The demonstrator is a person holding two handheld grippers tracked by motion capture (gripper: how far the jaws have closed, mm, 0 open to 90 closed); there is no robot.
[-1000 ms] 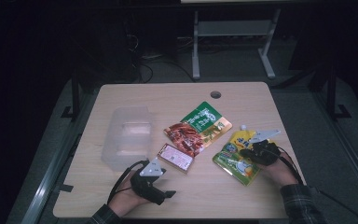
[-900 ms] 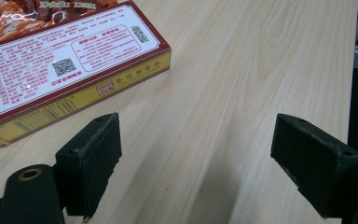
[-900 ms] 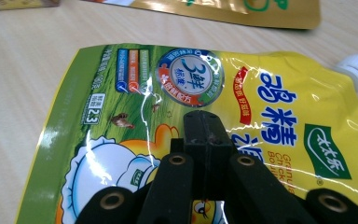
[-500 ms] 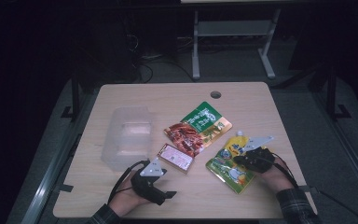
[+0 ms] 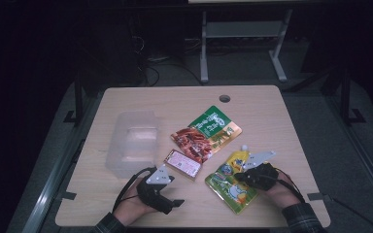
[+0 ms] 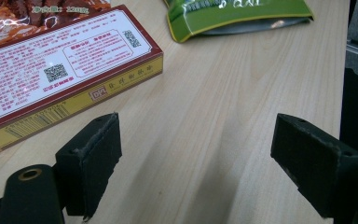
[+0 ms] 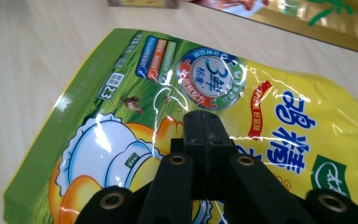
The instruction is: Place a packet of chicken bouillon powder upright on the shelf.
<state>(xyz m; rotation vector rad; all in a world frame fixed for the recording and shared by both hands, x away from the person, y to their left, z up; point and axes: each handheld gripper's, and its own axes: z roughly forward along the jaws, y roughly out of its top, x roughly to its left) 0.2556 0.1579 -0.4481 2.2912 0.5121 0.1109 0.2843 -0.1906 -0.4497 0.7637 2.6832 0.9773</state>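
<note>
Overhead, the right gripper (image 5: pixel 239 177) sits on the yellow-green pouch (image 5: pixel 226 183) near the table's (image 5: pixel 272 116) front edge. Its own view shows the jaws pressed together over the pouch (image 7: pixel 279 116), nothing visibly between them. Meanwhile the left gripper's (image 6: pixel 196 163) jaws stand wide apart over bare wood beside the red box (image 6: pixel 51 79).

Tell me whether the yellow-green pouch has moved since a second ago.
Yes. The yellow-green pouch has slid toward the table's near edge and slightly left, away from the green snack bag.
</note>
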